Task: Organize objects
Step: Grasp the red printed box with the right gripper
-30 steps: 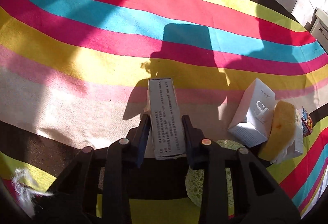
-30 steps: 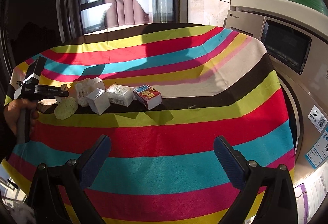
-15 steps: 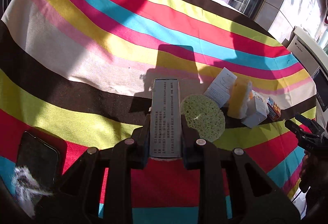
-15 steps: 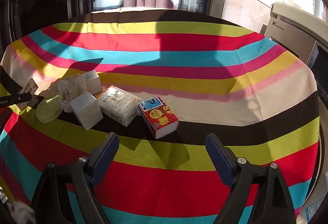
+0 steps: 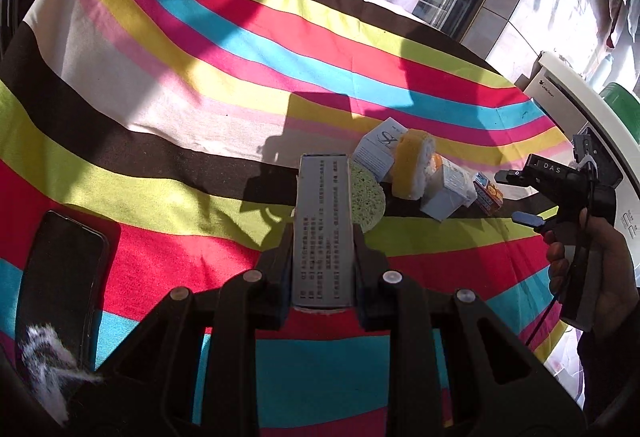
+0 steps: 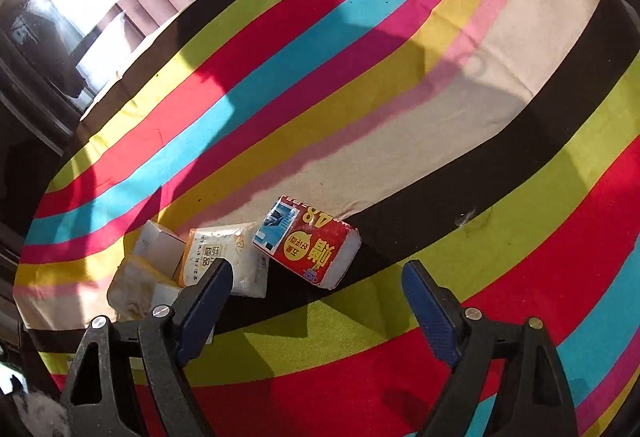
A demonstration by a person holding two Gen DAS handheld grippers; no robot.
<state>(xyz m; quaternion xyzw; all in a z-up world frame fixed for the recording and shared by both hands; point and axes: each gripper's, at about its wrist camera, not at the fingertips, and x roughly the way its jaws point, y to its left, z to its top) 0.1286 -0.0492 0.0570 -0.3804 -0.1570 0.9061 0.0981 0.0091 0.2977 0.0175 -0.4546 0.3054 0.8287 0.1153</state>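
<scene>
Left hand-held gripper clamped on the long sides of a slim grey printed cardboard carton, held above the striped-cloth counter: probably light, stiff, crushable if squeezed. Right hand-held gripper wide apart and empty, above a red-and-blue wrapped soft pack, best taken across its short sides. No containers visible.

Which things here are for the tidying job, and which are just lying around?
For the job: grey box held in the left gripper; red packet; green sponge; tissue pack.
Lying about: phone; washing machine.
</scene>
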